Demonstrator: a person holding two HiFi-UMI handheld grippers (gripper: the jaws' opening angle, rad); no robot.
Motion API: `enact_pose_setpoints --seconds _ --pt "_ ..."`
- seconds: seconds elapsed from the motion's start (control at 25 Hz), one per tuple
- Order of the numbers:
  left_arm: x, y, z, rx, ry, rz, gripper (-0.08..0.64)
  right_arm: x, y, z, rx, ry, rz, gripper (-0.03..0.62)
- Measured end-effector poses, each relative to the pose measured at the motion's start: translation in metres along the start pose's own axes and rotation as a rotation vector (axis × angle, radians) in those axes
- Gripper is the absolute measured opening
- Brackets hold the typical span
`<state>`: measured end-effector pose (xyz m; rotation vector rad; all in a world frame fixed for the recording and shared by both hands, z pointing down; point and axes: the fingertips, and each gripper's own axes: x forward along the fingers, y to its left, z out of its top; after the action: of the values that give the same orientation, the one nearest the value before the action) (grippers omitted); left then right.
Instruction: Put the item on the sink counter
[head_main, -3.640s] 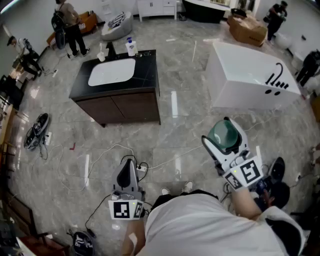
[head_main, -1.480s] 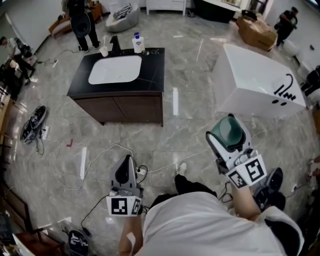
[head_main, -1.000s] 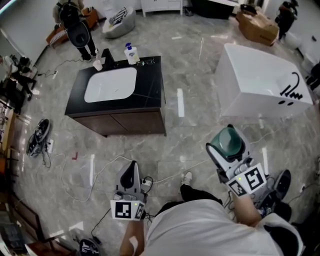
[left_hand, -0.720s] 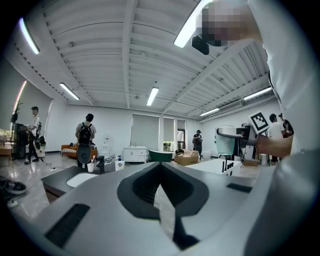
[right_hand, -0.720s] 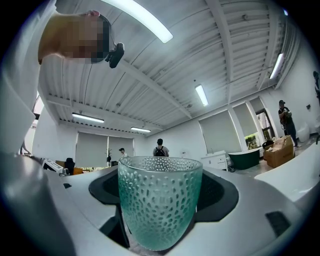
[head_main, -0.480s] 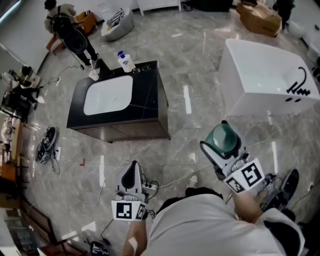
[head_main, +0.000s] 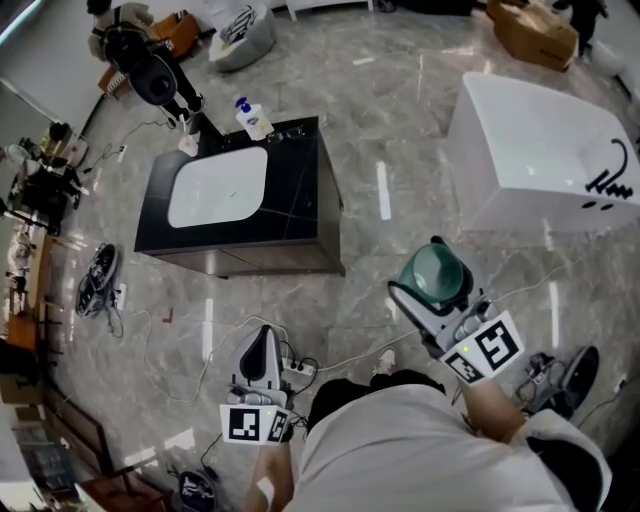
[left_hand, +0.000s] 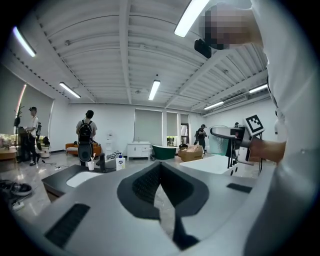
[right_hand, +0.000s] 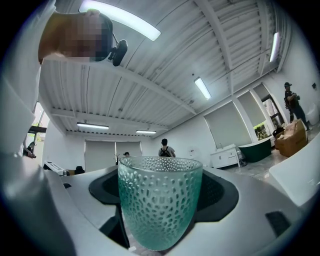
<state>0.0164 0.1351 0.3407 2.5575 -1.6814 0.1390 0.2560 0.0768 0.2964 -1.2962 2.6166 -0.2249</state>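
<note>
A green dimpled glass (right_hand: 159, 205) stands upright between the jaws of my right gripper (head_main: 430, 287), which is shut on it. In the head view the glass (head_main: 438, 266) hangs over the marble floor, to the right of and nearer than the black sink counter (head_main: 305, 190) with its white basin (head_main: 218, 186). My left gripper (head_main: 263, 340) is low at the left, shut with nothing in it. In the left gripper view the jaws of that gripper (left_hand: 161, 197) meet, and the counter (left_hand: 56, 181) lies ahead to the left.
A soap bottle (head_main: 252, 118) and a small cup (head_main: 188, 146) stand at the counter's far edge. A person (head_main: 150, 75) stands behind it. A white bathtub (head_main: 545, 150) is at the right. Cables (head_main: 200, 345) and a power strip (head_main: 298, 368) lie on the floor, shoes (head_main: 100, 280) at the left.
The counter has drawn nearer and turned in the head view as the person walked. Both grippers keep their pose, and the glass stays in the right one.
</note>
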Motion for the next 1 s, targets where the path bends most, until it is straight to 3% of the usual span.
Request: enact_pose_setpoints --seconds 0.2,0.4,0.8,0.92,1.0 --pt "-0.012 0.009 0.013 -0.009 -0.031 0.065 0.0 0.014 0.01 -0.004 0.012 0.043 0.065 0.413" --pt "-0.017 0.029 -0.002 -0.04 -0.024 0.096 0.0 0.032 0.026 -0.011 0.007 0.045 0.098 0.413" --pt "0.058 0.061 0.0 -0.063 -0.088 -0.046 0.0 0.057 0.006 -0.001 -0.059 0.019 -0.023 0.413" --pt "0.078 0.087 0.018 -0.041 -0.125 -0.059 0.0 0.079 0.006 0.006 -0.072 0.02 -0.041 0.413" --pt "0.092 0.106 0.015 -0.074 -0.121 -0.057 0.0 0.099 0.006 0.012 -0.091 0.019 -0.043 0.413"
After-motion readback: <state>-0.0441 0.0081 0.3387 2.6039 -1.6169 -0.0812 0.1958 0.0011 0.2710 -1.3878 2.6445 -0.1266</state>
